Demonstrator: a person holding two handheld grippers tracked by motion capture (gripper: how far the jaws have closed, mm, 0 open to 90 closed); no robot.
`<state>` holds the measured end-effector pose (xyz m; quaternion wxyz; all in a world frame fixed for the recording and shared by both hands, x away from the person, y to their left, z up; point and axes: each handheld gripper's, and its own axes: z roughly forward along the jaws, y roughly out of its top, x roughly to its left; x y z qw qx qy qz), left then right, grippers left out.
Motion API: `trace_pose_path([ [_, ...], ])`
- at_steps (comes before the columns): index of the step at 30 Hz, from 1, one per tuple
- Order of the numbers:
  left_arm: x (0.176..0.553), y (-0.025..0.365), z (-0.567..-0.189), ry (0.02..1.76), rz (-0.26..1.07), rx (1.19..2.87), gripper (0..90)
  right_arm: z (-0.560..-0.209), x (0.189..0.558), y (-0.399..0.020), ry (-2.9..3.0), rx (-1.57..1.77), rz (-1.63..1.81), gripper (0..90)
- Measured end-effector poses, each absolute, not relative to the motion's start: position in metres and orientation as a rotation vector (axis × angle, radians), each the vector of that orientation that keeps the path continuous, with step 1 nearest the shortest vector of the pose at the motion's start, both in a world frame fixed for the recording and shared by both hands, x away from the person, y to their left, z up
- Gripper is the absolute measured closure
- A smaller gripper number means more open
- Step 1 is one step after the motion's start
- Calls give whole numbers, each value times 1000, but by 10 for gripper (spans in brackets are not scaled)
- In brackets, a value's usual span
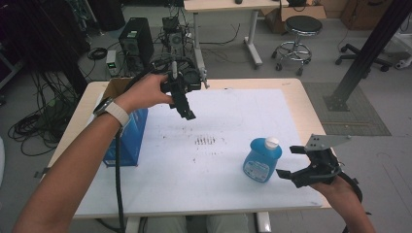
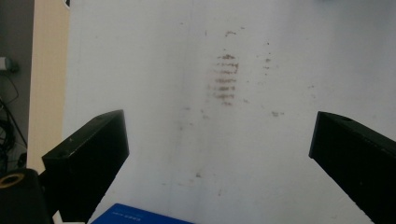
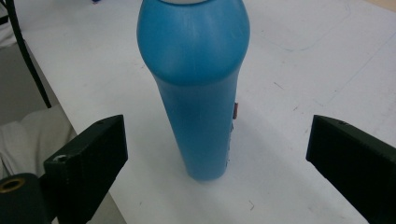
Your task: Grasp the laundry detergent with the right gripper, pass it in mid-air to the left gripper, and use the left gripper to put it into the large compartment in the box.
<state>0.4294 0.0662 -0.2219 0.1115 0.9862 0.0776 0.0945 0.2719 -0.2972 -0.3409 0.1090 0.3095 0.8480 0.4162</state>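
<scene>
My right gripper point(image 1: 292, 162) faces the upright blue plastic bottle point(image 1: 262, 160) at lower right
Its jaws gape either side, untouched; my left gripper point(image 1: 182, 110) hangs wide apart at upper centre

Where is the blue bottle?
In the high view the blue bottle stands upright on the white table, near its front right, just left of the open right tongs.

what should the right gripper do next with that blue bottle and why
Probably ease the right gripper forward until its jaws straddle the blue bottle, then close. The jaws stand wide open with the bottle upright on the white table, centred between them in the right gripper view but not yet touched. The left gripper hangs open, away above the table.
</scene>
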Motion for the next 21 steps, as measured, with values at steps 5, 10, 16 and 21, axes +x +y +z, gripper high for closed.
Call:
trace_pose_path([
  [5,429,67,-222,226,278,2894,53,-348,272,-296,2471,907,1261,52],
  [10,430,68,-222,232,279,2889,52,-353,272,-295,2447,907,1306,53],
  [16,430,69,-223,237,277,2891,53,-360,274,-293,2438,914,1329,53],
  [21,430,70,-223,237,277,2886,53,-364,274,-293,2427,914,1346,55],
])
